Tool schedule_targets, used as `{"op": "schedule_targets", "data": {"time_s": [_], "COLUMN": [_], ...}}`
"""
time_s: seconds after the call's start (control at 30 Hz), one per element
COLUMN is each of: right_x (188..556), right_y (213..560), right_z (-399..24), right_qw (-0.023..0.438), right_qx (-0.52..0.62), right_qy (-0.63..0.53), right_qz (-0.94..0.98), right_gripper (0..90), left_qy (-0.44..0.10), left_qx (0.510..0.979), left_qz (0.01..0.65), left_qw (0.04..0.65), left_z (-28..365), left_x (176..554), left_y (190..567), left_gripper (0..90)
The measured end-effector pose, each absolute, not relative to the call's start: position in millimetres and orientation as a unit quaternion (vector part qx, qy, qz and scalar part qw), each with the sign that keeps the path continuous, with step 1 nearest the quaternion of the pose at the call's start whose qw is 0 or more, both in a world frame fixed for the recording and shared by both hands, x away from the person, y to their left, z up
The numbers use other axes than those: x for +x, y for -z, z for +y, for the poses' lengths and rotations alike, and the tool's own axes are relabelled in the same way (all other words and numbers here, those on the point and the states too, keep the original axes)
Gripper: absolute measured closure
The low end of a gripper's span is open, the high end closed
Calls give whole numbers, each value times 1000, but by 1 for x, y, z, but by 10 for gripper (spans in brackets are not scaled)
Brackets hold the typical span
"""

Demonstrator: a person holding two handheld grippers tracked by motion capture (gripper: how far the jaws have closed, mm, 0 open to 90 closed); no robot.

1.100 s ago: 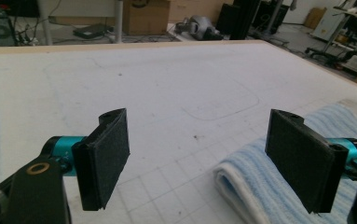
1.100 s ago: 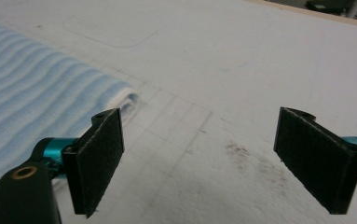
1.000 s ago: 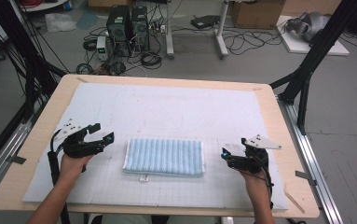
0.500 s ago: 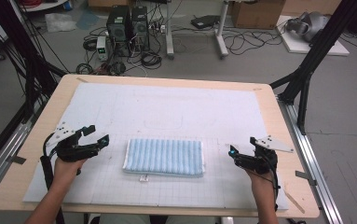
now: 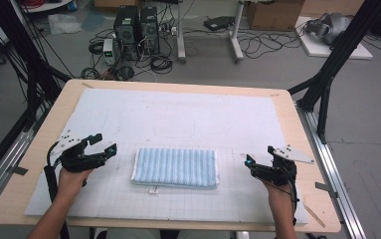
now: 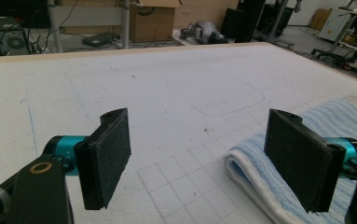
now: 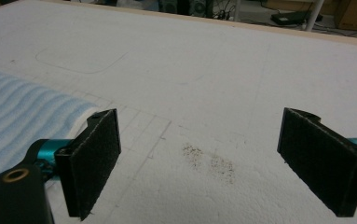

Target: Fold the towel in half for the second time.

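Low in the frame, the left gripper and the right gripper are hovering with jaws spread wide apart, holding nothing, flanking one folded striped towel at lower centre as if squaring up to take its ends. Beneath, one white mat is covering one wooden table, probably to cushion the work.

Right gripper jaws wide apart over white mat — striped towel left, seemingly untouched.
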State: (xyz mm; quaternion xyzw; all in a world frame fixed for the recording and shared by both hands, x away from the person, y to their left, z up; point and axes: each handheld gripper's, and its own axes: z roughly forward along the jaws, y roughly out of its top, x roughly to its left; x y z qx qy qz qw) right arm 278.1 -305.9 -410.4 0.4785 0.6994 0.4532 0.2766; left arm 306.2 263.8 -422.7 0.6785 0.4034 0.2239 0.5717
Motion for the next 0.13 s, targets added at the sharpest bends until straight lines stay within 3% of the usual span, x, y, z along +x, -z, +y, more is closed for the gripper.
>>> {"op": "schedule_targets", "data": {"time_s": [0.13], "right_x": [279], "right_y": [412], "right_z": [-307], "right_qw": [277], "right_qx": [477], "right_qy": [-452], "right_qz": [701], "right_gripper": [123], "left_qy": [-224], "left_qx": [682], "left_qz": [401], "left_qw": [569], "left_z": [263], "left_x": [308], "left_y": [424], "left_gripper": [232]}}
